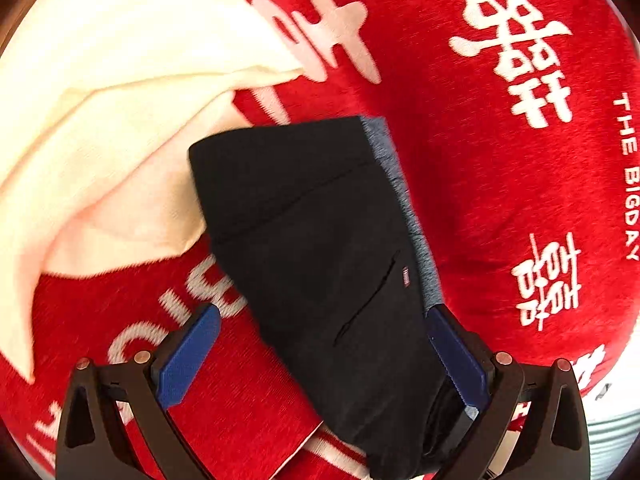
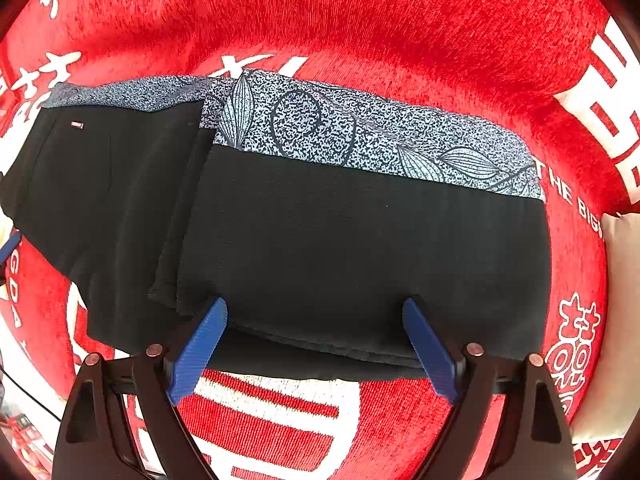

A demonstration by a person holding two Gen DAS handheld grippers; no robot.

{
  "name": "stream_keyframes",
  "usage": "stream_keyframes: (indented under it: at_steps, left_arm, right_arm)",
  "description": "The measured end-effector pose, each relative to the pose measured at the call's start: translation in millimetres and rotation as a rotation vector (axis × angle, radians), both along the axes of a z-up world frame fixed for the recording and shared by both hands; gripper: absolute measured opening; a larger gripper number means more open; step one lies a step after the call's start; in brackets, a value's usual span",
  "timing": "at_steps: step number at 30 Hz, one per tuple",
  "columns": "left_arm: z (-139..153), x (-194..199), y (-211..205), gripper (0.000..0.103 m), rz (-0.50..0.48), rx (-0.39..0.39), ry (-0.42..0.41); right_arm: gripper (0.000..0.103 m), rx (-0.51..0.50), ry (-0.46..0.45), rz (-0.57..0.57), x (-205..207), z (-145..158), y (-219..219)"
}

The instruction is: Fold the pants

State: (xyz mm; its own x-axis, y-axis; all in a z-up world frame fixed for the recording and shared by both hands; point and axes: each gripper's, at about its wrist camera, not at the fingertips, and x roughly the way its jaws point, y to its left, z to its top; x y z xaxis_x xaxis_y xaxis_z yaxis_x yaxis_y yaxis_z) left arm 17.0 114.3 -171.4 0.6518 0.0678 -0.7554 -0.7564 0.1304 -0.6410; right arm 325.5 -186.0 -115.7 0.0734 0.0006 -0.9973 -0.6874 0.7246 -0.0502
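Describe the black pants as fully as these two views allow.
The black pants are dark knit-looking fabric with a blue-grey speckled, leaf-printed waistband and a small red tag. They lie folded in layers on the red blanket, partly over a cream cloth. Both grippers' jaws stand open at their near edge; contact is unclear.

Pants (image 2: 320, 240) lie on blanket (image 2: 360, 20), cloth (image 1: 100, 100) alongside.

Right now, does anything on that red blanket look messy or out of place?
Mostly tidy. The black pants lie folded on the red blanket, but the top layer sits offset, leaving the patterned waistband stepped, not lined up. A cream cloth lies crumpled beside them, one corner under the pants. Both claws are open.
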Motion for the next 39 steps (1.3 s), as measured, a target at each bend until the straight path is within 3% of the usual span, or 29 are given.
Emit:
stream_keyframes:
  at_steps: [11,15,17,20,22,24,25,26,27,29,32,35,39]
  left_arm:
    - [-4.9,10.5,8.6,0.103,-0.032,0.003,-0.148]
    - [8.7,9.5,14.2,0.103,-0.010,-0.006,-0.315]
    - [5.4,17.7,16.5,0.103,-0.020,-0.001,-0.273]
    - [-13.3,23.3,22.6,0.103,-0.006,-0.062,-0.174]
    - [-10.6,29.5,23.8,0.103,-0.009,-0.058,-0.137]
    - [-6.3,44.1,22.4,0.101,-0.041,-0.037,-0.041]
    - [-3.7,48.7,21.4,0.097,-0.048,-0.022,0.003]
    - [-1.7,51.0,19.6,0.084,-0.057,-0.003,0.055]
    - [0.7,55.7,18.3,0.063,-0.071,0.022,0.125]
    - [1.1,55.8,17.2,0.035,-0.091,0.048,0.224]
    - [5.1,54.1,17.9,0.028,-0.121,0.063,0.234]
    - [20.9,69.7,6.7,0.026,-0.209,0.184,0.310]
    - [42.1,90.0,-16.0,0.026,-0.317,0.362,0.415]
  right_arm:
    - [0.091,-0.006,-0.006,-0.001,-3.6,0.3,-0.3]
    - [0.092,-0.004,-0.007,0.000,-3.8,0.4,0.5]
    - [0.092,-0.003,-0.008,-0.001,-4.0,0.5,1.2]
    - [0.092,-0.004,-0.005,0.000,-2.5,0.3,0.6]
    - [0.092,-0.003,-0.001,0.002,-1.1,0.6,0.7]
    - [0.092,-0.005,0.002,0.006,0.3,2.4,0.6]
    - [0.092,-0.009,0.002,0.010,0.7,4.2,1.1]
    - [0.092,-0.014,-0.002,0.014,0.8,6.9,1.3]
    - [0.092,-0.017,-0.008,0.019,0.9,11.6,1.7]
    - [0.091,0.002,-0.019,0.025,0.8,23.5,3.0]
    - [0.091,0.071,-0.017,0.045,2.4,49.7,10.1]
    - [0.091,0.140,0.039,0.054,9.5,65.8,24.2]
    - [0.092,0.237,0.194,0.065,24.9,76.7,64.7]
